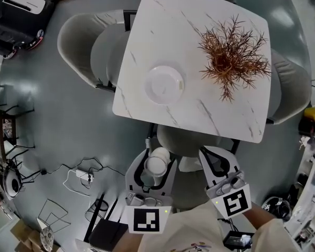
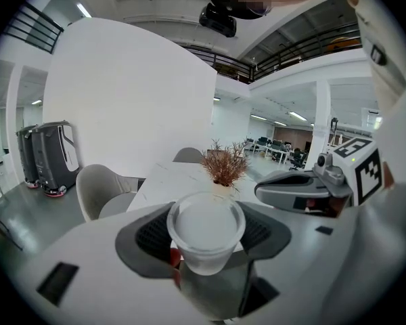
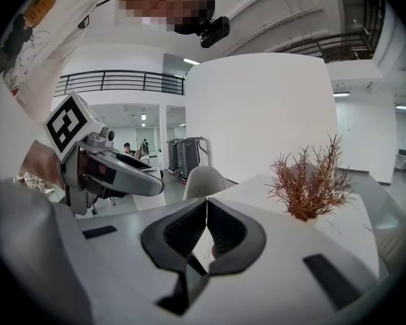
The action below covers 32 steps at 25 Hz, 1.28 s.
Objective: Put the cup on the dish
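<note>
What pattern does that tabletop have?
White marble with thin grey veins running across the tabletop; it shows clearest in the head view.

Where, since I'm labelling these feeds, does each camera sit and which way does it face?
Head view: on the person's head, steeply down at table, dish, plant; left gripper, right gripper, sleeve show.
Left gripper view: on that gripper, facing table and plant; jaws hold the cup; right gripper alongside.
Right gripper view: on that gripper, facing the plant; jaws shut, empty.
Shared: all see the plant.
</note>
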Motion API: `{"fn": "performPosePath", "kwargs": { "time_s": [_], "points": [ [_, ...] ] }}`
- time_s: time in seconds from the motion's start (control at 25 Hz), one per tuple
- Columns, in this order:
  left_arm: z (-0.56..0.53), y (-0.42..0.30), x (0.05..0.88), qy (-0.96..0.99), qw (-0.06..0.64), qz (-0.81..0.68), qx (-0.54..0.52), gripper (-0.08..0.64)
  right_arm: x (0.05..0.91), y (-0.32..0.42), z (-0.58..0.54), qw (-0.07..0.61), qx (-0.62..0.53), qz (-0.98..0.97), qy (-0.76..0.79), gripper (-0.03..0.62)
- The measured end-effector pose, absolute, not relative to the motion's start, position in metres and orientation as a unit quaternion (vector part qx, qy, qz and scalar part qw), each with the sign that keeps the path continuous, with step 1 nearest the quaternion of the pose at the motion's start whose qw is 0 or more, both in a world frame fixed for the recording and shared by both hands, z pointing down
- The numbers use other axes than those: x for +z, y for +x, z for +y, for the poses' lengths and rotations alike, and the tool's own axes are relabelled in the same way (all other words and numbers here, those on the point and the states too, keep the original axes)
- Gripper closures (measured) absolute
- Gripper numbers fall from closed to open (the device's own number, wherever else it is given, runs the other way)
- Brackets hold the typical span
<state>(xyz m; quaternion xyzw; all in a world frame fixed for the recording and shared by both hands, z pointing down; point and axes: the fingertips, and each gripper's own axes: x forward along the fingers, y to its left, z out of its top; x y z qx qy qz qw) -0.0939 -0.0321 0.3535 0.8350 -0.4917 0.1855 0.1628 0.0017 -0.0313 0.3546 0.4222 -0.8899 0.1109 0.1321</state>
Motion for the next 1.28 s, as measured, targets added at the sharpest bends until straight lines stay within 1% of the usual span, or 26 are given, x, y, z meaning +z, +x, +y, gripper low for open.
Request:
{"fn": "performPosePath", "kwargs": {
  "time_s": [0.12, 0.6, 1.28],
  "points": [
    [-0.041, -0.092, 0.360, 0.844, 0.147, -0.474, 0.203, 0.290, 0.361, -0.002, -0.040, 0.136, 0.109, -0.893, 0.416, 0.588],
    [-0.077, -0.087, 0.396, 0.835, 0.161, -0.480, 0.213, 0.290, 0.395, -0.015, -0.066, 0.146, 0.115, -0.901, 0.393, 0.588],
    [-0.124, -0.078, 0.438, 0.822, 0.172, -0.503, 0.204, 0.290, 0.442, -0.005, -0.110, 0.163, 0.121, -0.891, 0.405, 0.588]
  ]
}}
